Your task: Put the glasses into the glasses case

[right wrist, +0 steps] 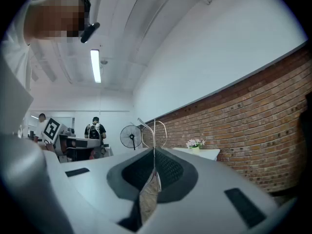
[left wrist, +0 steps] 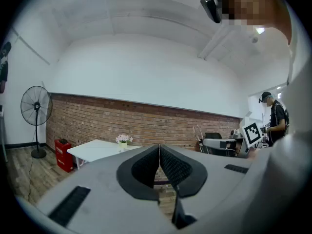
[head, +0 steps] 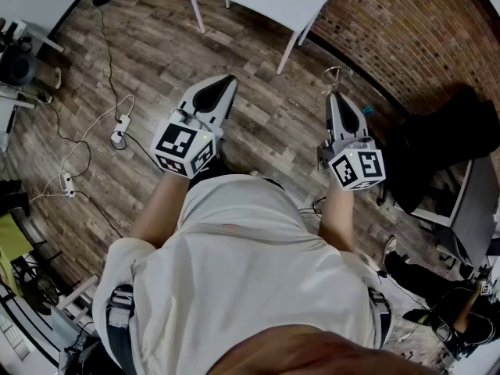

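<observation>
Right gripper (head: 332, 94) is clamped on just an edge of the wiry glasses (head: 333, 74), left gripper (head: 228, 80) closed on nothing, so any quick swing probably drops them.

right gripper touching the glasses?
Touching. The right gripper view shows the right gripper with its jaws shut on the glasses, whose thin wire frame sticks out past the tips.

Bright, even light from a ceiling tube (right wrist: 96, 66); fisheye edges warp and darken.
</observation>
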Motion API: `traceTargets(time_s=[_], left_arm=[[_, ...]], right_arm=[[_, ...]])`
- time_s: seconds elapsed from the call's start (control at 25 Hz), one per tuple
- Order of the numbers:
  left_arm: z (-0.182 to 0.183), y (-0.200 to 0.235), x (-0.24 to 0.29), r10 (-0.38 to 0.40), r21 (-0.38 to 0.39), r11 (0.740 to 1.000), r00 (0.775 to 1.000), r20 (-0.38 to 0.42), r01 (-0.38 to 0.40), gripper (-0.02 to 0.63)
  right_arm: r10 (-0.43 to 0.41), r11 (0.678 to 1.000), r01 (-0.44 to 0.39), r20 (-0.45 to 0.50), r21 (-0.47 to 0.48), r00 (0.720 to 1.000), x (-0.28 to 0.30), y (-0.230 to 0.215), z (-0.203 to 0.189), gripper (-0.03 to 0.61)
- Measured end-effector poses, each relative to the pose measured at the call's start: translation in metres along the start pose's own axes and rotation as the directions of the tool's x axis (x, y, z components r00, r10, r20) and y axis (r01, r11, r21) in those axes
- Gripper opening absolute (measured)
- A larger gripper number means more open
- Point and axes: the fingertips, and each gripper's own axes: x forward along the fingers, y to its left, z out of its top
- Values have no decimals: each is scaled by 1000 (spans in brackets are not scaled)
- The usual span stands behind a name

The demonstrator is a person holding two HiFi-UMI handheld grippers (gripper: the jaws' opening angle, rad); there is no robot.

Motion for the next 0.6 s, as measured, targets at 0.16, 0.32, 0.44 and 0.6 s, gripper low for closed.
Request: traceTargets(time_s=[0.16,0.32,0.44,0.6], left_arm=[[-3,0,4,6,0,1000,1000,-6,-6,18],[-4,1,6,7,-1,1000,1000,-12,-7,18],[-4,1,8,9,0,1000,1000,-16,-9,18],[-1,11,6,21,9,1000,1000,-16,-21,18]], right_arm=[[8,1000,-8,0,8,1000,4,-4,0,60],[17,1000,-17,-5,3,1000,9,-6,0,60],[25,1000,-25,-17,-13,1000,12,-7,-1,60],[2,1000,-2,-16,-26,1000,16,-18,3,60]])
